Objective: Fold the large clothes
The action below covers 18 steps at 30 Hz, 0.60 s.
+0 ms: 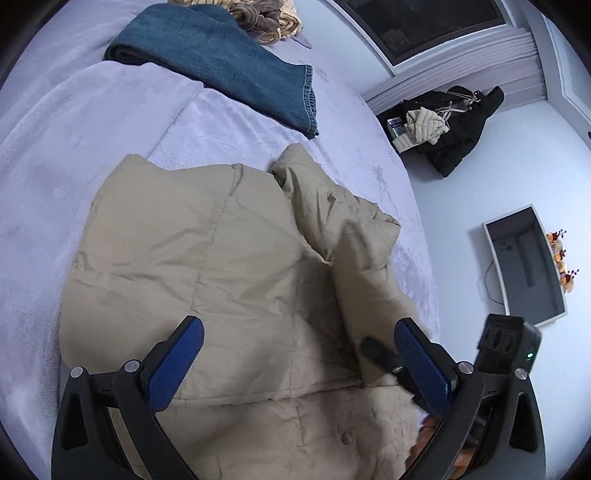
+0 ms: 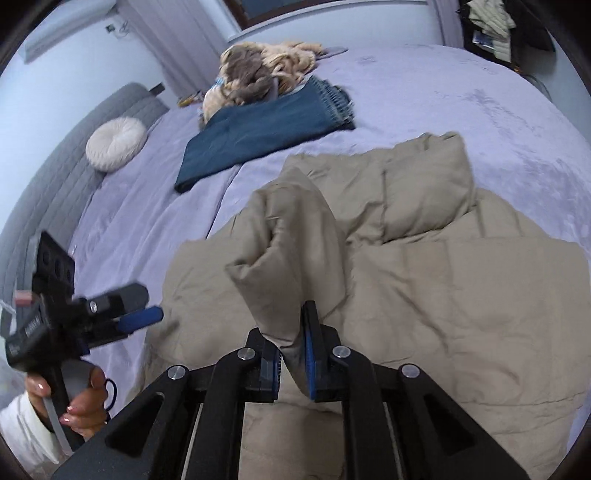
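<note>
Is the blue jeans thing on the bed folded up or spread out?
Folded: the jeans lie as a neat doubled rectangle on the bed.

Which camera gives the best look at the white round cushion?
The right wrist view: the cushion lies whole by the grey headboard. The left wrist view does not show it at all.

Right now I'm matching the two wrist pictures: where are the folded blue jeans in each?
Left wrist: folded blue jeans lie at top centre-left, beyond the beige puffer jacket.
Right wrist: jeans sit upper centre-left, also past the jacket.
Shared landmark: the tan knitted pile just behind them.
</note>
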Motion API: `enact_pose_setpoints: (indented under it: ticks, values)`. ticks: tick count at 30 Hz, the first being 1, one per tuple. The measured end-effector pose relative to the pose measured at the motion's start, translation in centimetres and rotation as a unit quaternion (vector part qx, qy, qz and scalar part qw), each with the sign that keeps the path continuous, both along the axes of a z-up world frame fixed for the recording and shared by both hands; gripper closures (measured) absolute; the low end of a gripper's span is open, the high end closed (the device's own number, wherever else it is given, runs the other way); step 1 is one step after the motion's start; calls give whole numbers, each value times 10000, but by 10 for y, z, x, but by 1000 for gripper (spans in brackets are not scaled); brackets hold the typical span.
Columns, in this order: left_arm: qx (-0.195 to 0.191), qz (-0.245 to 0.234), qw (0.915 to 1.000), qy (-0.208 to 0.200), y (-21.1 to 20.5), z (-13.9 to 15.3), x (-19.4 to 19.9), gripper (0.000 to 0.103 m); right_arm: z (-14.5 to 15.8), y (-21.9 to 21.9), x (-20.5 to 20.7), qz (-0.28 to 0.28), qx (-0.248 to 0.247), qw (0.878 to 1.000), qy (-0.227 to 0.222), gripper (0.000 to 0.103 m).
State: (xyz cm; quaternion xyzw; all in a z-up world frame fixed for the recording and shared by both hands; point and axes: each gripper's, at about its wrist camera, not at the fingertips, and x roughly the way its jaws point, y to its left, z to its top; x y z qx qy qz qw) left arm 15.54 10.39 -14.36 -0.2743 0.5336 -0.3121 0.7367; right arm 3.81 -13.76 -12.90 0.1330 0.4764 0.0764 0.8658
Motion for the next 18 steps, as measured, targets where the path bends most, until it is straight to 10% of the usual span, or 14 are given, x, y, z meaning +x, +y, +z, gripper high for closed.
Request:
enact_pose_setpoints:
  ticks: [4,9,18]
  values:
    - [-226,-207,9994,157,-15,-6,2,0,-23,7,-2,204,431,9975,520,44]
    - [-123,-503,9983,262,-43,-15,3,0,-27,-53,-42,-295,1081,9915,665,37]
    - [461,-819,9954,159,-93,-31,11,0,-22,-239,-129,-2954,1144,9484,98,37]
